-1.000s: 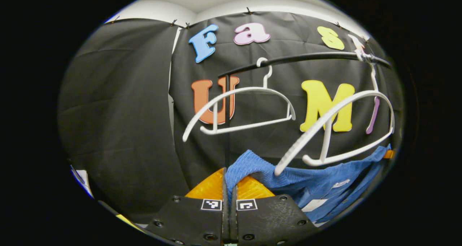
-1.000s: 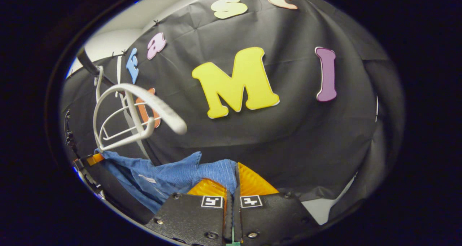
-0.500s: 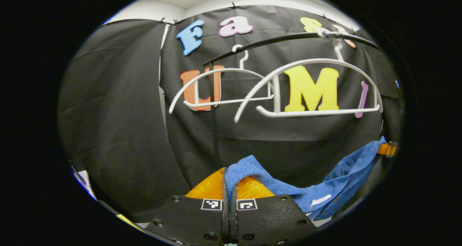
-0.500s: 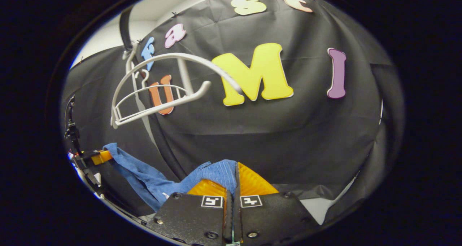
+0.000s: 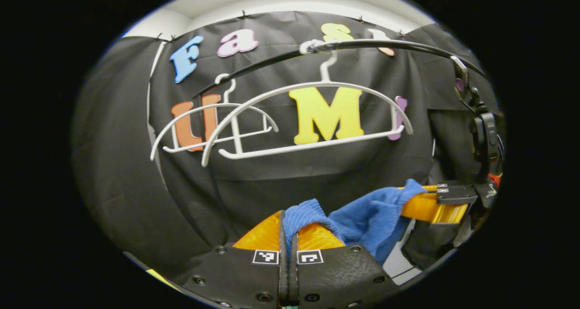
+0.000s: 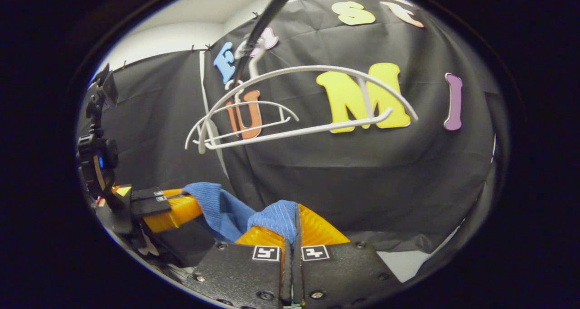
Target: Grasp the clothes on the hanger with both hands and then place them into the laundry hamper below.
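**Blue garment held off the hangers by both grippers**

Hangers, two of them and both white, are seen bare on a black rail that arches across the top of the left gripper view. The nearer hanger hangs in front of the black cloth wall; the farther hanger sits behind it and to the left. Neither hanger is touched by the cloth, which lies well below them.

The blue garment is bunched between the two grippers and is clear of the rail. In the left gripper view, the left gripper is seen at the bottom with its jaws clenched on a ribbed fold of the garment, which rises from between the fingers and spills to the right. The right gripper is seen at the right edge, lying sideways and pointing inward, with the other end of the garment pinched at its tips.

In the right gripper view the same arrangement is mirrored: the right gripper is clamped on a blue fold, and the left gripper is seen at the left, lying level and gripping the garment. The two grippers are held near each other, so the cloth sags in a short loop between them. The hamper cannot be located.
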Demonstrator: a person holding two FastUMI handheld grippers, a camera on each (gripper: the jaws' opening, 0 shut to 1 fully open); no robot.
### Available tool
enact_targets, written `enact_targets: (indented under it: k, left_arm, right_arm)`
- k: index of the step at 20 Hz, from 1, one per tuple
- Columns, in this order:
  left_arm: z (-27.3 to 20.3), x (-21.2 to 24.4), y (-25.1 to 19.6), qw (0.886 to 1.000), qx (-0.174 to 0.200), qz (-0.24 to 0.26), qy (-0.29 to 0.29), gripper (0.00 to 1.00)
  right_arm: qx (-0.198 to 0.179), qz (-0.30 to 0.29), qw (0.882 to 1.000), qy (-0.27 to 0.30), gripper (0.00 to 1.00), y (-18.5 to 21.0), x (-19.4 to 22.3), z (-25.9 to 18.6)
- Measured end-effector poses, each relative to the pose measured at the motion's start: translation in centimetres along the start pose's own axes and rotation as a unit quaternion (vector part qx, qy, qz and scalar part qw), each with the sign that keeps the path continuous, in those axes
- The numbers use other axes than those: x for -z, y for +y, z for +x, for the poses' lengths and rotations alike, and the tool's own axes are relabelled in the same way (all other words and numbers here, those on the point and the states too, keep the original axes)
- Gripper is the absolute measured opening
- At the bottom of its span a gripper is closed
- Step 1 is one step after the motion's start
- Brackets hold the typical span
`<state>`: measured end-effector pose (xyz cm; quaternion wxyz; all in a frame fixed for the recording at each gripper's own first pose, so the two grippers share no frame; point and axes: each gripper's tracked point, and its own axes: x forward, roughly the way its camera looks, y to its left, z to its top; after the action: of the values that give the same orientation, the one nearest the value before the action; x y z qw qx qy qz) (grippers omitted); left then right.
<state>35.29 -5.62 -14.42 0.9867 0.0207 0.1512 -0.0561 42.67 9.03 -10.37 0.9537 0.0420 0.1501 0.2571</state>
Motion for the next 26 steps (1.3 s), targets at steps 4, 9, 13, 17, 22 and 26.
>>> enact_targets:
  k: [4, 9, 13, 17, 22, 26]
  left_arm:
    - [-0.2, 2.5, -1.6, 0.999, 0.04, -0.02, 0.001, 0.01]
    - [0.5, 9.6, -2.8, 0.996, 0.062, -0.047, 0.051, 0.01]
    - [1.3, 15.0, -3.1, 0.99, 0.073, -0.077, 0.093, 0.01]
    - [1.7, 20.8, -3.3, 0.982, 0.068, -0.111, 0.14, 0.01]
    - [2.0, 27.2, -3.5, 0.968, 0.053, -0.145, 0.197, 0.01]
    - [1.0, 32.2, -3.7, 0.952, 0.043, -0.175, 0.247, 0.01]
  right_arm:
    - [-0.042, 0.04, 0.998, 0.014, 0.05, 2.9, 3.9, 1.1]
    - [-0.015, 0.051, 0.996, 0.074, 0.05, 1.5, 11.4, 2.9]
    - [0.0, 0.062, 0.99, 0.124, 0.05, 0.5, 16.7, 3.7]
    - [0.012, 0.051, 0.984, 0.169, 0.05, -0.4, 21.8, 4.7]
    - [0.018, 0.04, 0.973, 0.228, 0.05, -0.5, 27.1, 5.1]
    - [0.024, 0.043, 0.96, 0.275, 0.05, -0.6, 32.2, 5.0]
